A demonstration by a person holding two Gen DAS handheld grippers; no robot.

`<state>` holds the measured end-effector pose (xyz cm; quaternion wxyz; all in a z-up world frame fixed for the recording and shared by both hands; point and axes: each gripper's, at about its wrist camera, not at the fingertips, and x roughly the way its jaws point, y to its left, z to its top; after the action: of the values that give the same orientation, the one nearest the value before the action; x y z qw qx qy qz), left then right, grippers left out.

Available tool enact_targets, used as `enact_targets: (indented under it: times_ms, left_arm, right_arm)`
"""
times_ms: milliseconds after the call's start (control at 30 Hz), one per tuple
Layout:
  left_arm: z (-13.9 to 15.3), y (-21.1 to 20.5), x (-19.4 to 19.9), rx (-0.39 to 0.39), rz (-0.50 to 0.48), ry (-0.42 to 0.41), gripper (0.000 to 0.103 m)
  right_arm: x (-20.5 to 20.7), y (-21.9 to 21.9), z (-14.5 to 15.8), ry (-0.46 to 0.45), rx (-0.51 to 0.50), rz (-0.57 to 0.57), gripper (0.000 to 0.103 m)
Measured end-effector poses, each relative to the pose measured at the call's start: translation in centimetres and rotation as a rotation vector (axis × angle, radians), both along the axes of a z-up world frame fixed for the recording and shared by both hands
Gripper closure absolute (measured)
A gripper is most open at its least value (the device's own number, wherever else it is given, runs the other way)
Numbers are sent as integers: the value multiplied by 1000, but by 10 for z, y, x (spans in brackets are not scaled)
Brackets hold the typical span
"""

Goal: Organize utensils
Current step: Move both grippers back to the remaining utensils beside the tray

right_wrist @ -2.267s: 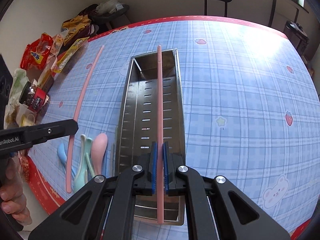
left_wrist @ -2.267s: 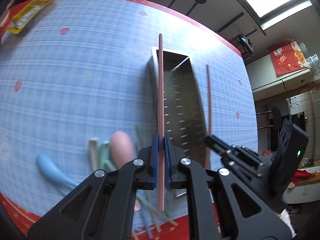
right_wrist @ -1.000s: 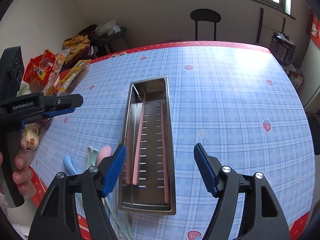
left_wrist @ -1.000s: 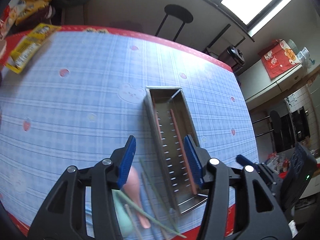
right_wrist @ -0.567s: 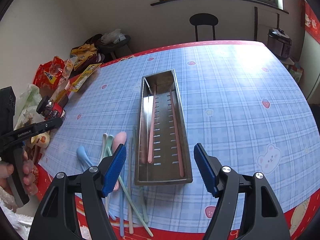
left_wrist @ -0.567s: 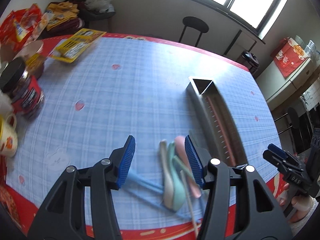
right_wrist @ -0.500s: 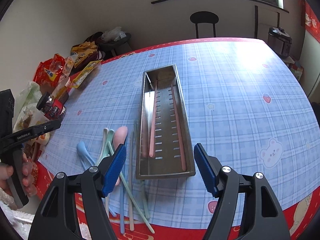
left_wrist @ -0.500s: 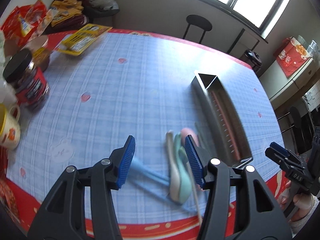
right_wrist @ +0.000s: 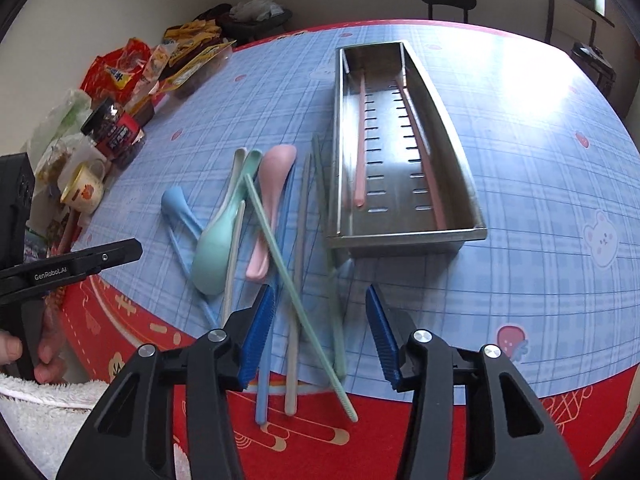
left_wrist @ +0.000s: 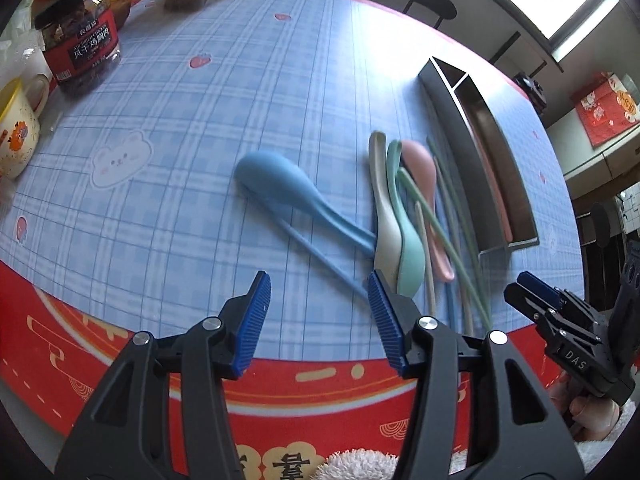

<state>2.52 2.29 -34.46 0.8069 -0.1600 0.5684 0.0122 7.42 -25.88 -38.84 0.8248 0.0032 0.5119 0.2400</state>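
My left gripper (left_wrist: 318, 312) hangs over the table (left_wrist: 200, 128) edge, jaws about half open and empty, near the blue spoon (left_wrist: 288, 188). My right gripper (right_wrist: 320, 328), jaws just narrowed yet empty, straddles loose chopsticks (right_wrist: 298, 292) without pressing them. Spoons (right_wrist: 224, 216) lie beside the metal tray (right_wrist: 404, 236), which holds two pink chopsticks (right_wrist: 360, 140).

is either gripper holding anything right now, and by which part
Nothing is held. The left gripper hangs open over bare tablecloth; the right gripper has just been closing, its jaws open above the loose chopsticks, not touching them.
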Motion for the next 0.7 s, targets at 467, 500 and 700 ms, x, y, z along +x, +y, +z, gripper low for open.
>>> enact_targets:
  times_ms: [467, 500, 700]
  left_arm:
    - [-17, -4, -6, -34, 11, 68, 61]
    - [-18, -3, -6, -37, 16, 72, 62]
    - [-21, -4, -4, -32, 11, 92, 64]
  right_arm:
    - [16, 37, -21, 9, -43, 165, 77]
    - [17, 38, -22, 9, -46, 169, 80]
    - [23, 42, -27, 25, -68, 176, 85]
